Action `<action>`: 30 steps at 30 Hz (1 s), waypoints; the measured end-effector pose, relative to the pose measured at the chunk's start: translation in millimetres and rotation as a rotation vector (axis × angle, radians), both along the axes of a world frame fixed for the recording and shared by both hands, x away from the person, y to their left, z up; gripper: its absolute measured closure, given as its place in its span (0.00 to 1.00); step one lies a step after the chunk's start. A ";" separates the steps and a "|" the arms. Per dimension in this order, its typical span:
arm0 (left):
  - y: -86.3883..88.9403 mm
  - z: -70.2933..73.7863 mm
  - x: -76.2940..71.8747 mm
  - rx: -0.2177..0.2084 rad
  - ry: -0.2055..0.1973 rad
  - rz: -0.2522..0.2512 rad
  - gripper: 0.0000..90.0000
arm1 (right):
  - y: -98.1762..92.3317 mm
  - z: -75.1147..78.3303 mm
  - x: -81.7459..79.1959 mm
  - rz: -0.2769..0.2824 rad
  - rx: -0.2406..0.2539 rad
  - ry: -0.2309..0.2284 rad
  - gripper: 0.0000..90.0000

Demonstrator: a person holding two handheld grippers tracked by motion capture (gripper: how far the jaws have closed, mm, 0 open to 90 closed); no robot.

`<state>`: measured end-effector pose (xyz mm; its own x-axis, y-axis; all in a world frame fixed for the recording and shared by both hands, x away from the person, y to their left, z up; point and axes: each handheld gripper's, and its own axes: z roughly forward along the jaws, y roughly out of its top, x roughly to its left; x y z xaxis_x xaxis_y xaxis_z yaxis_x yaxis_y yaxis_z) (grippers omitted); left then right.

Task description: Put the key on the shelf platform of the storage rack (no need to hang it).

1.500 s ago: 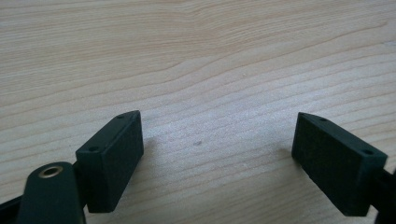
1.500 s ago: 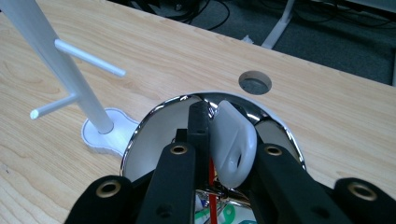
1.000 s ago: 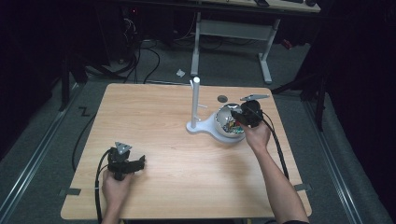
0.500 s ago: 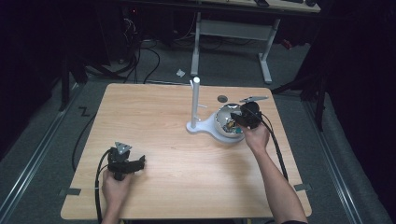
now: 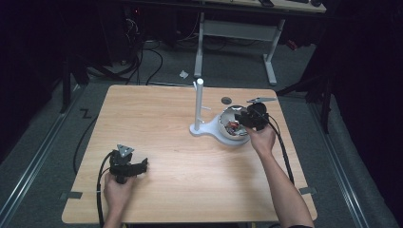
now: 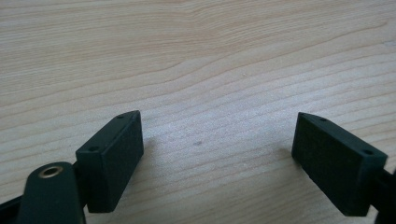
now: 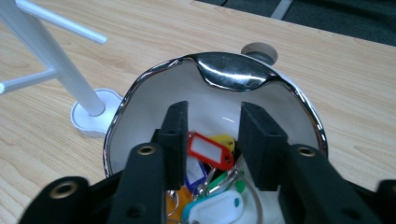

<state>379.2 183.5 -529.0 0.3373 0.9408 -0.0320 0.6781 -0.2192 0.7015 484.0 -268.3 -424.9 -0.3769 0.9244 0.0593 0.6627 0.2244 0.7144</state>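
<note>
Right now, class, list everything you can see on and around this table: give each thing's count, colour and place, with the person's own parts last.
table: one, light wood, centre.
bowl: one, shiny metal with a white inside, right half of the table.
key tags: several, red, yellow, blue, orange, green and white, inside the bowl.
stand: one, white, upright post with side pegs, just left of the bowl.
round disc: one, grey, on the table behind the bowl.
left gripper: one, black, open, low over bare wood near the front left.
right gripper: one, black, jaws just opening, inside the bowl above the key tags.

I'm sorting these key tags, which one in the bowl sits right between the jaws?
The red key tag, lying between the right hand-held gripper's jaws; the white tag lies nearer the camera.
</note>
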 end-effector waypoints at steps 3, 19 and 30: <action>0.0 0.0 0.0 0.000 0.000 0.000 0.19 | -2.7 1.7 -0.8 -0.005 0.013 -0.001 0.64; 0.0 0.0 0.0 0.000 0.000 0.000 0.19 | -10.7 22.2 -15.9 0.005 0.039 -0.044 0.56; 0.0 0.0 0.0 0.000 0.000 0.000 0.19 | -23.1 37.5 -28.6 0.003 0.039 -0.071 0.56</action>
